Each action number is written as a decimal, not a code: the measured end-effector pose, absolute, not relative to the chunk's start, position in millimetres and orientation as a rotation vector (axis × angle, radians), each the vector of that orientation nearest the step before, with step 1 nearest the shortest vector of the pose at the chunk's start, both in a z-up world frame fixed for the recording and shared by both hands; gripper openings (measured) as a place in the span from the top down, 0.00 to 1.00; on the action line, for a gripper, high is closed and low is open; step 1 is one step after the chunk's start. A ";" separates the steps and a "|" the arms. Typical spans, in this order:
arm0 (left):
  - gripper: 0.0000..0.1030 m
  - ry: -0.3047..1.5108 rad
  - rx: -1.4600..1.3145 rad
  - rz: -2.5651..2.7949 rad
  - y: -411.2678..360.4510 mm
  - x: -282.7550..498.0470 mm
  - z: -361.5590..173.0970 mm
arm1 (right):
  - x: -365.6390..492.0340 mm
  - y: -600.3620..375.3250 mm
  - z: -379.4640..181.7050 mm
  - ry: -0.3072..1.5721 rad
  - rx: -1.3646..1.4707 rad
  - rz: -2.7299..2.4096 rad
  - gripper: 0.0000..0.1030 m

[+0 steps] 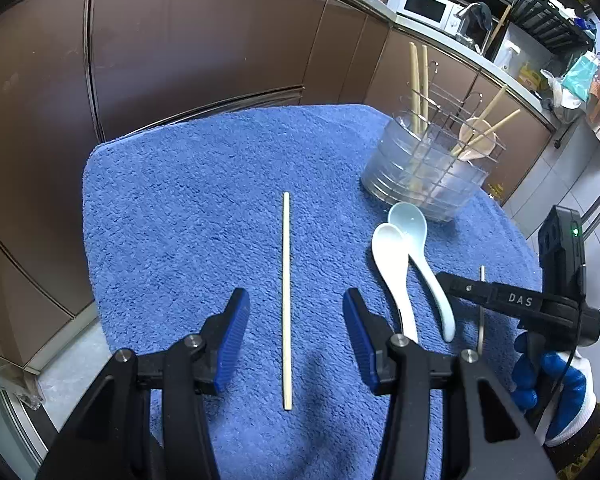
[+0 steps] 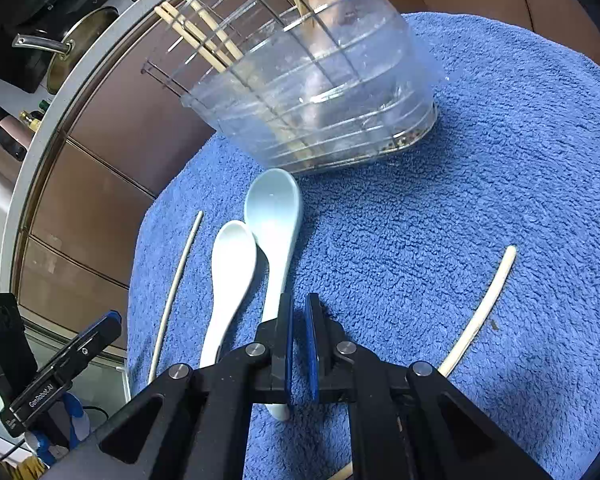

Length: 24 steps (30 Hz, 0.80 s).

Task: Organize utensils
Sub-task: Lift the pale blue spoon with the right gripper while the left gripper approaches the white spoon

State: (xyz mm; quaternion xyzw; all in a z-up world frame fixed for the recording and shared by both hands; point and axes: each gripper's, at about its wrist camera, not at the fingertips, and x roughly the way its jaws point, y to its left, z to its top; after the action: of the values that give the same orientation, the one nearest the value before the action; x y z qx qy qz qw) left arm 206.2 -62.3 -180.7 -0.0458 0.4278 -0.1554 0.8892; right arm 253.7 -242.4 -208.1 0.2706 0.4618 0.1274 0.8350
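A single chopstick (image 1: 286, 300) lies lengthwise on the blue towel (image 1: 180, 208), between the open fingers of my left gripper (image 1: 296, 316). A white spoon (image 1: 392, 276) and a pale blue spoon (image 1: 420, 256) lie side by side right of it; both show in the right wrist view, white (image 2: 230, 280) and pale blue (image 2: 276, 220). A clear utensil holder (image 1: 424, 168) with a wire rack holds several chopsticks and a wooden spoon. My right gripper (image 2: 299, 312) is shut and empty, just above the pale blue spoon's handle. Two more chopsticks lie to its left (image 2: 176, 292) and right (image 2: 480, 312).
Brown cabinet fronts (image 1: 180, 40) ring the towel-covered table. A counter behind carries a microwave (image 1: 424, 6) and kitchen clutter. The right gripper's body (image 1: 520, 300) and gloved hand sit at the table's right edge in the left wrist view.
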 end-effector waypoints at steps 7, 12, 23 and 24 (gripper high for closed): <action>0.55 0.896 -0.102 -0.324 -62.0 206.9 -182.9 | 282.5 -249.4 -188.5 0.880 0.536 0.256 0.75; 0.55 0.902 -0.099 -0.319 -61.6 210.0 -184.9 | 310.2 -247.5 -194.5 0.884 0.521 0.273 0.74; 0.55 0.917 -0.103 -0.320 -62.8 212.7 -187.5 | 304.0 -241.9 -194.6 0.927 0.403 0.292 0.94; 0.55 0.920 -0.104 -0.329 -64.3 213.5 -187.5 | 299.6 -243.6 -192.6 0.924 0.388 0.288 0.94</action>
State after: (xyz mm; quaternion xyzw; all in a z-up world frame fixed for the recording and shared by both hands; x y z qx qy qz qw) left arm 213.5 -64.3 -187.5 -0.0498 0.4418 -0.1580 0.8817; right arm 299.6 -243.6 -192.6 0.1853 0.4413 0.1377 0.8671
